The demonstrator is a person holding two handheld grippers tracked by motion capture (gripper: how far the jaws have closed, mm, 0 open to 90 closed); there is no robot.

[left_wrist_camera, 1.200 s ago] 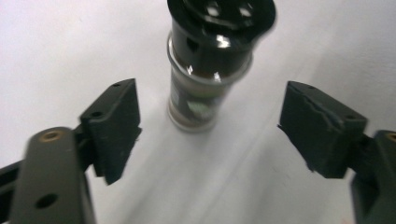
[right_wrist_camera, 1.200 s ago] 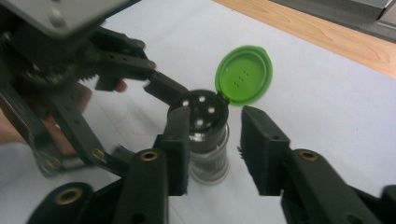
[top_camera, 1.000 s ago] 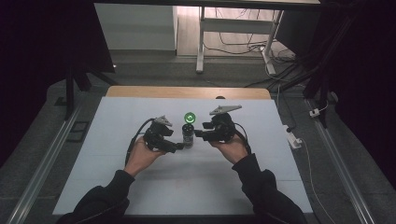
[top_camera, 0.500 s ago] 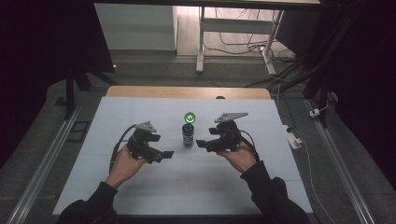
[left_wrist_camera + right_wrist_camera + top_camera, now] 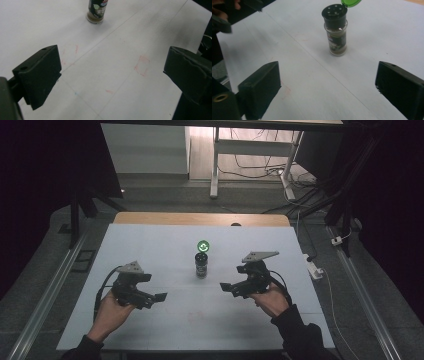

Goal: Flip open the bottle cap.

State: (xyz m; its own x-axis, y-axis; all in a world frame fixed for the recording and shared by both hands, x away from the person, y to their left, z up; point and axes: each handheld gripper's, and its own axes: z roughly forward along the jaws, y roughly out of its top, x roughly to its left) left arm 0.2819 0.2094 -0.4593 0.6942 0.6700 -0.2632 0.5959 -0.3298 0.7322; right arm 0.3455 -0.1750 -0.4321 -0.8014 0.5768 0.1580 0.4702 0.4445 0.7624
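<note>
Your spice jar (image 5: 335, 32) stands upright on the white table (image 5: 165, 245), green flip lid (image 5: 351, 2) open; its label print is too blurred to read, and the left gripper view cuts off its top. The right gripper view shows the black shaker top's holes, which the high view cannot resolve. Your left gripper (image 5: 150, 297) and right gripper (image 5: 231, 287) sit well apart either side of the jar, jaws wide, holding nothing.

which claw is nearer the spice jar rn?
The right claw: in the high view it sits a little closer to the spice jar than the left claw, which is lower and farther out. Both open, neither touching.
</note>
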